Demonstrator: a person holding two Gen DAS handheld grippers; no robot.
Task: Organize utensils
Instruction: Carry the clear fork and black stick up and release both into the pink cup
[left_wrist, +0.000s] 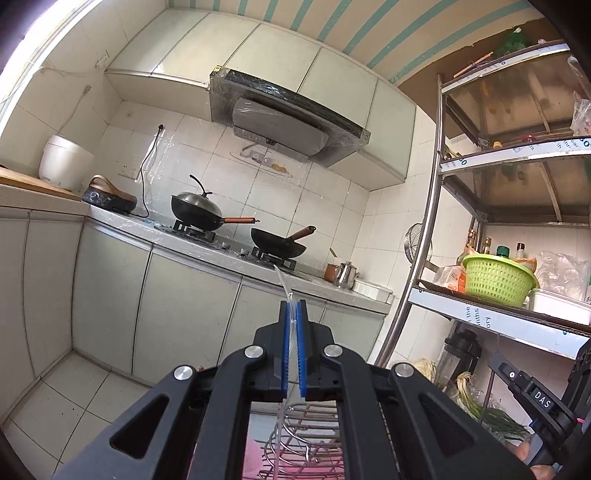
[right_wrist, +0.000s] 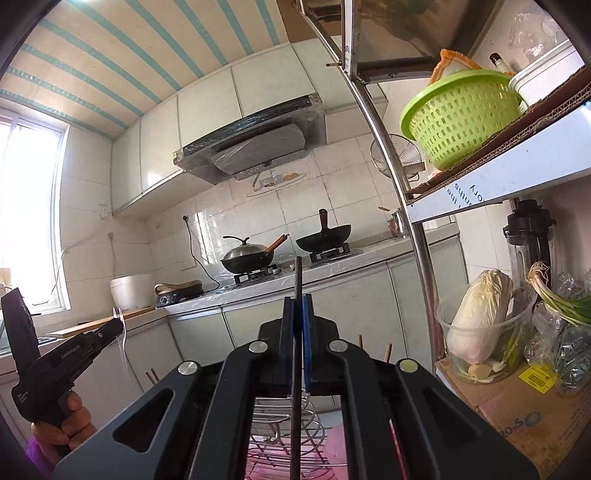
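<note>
My left gripper (left_wrist: 292, 314) is shut on a clear plastic utensil (left_wrist: 281, 277), which pokes up past the blue pads and hangs down behind them. From the right wrist view, that left gripper (right_wrist: 116, 325) sits at the lower left in a person's hand, and the clear utensil (right_wrist: 123, 345) looks like a fork. My right gripper (right_wrist: 298, 306) is shut on a thin black utensil (right_wrist: 297, 275) that stands nearly upright. The right gripper (left_wrist: 495, 363) also shows at the left wrist view's lower right edge. A wire rack (right_wrist: 280, 432) on a pink surface lies below both grippers.
Ahead runs a counter (left_wrist: 229, 258) with two woks (left_wrist: 199, 214) on a gas stove. A steel shelf unit (left_wrist: 436, 206) on the right holds a green basket (right_wrist: 461, 118), a cabbage in a tub (right_wrist: 480, 321) and green onions (right_wrist: 561, 299). Wooden pegs (right_wrist: 388, 350) stick up near the rack.
</note>
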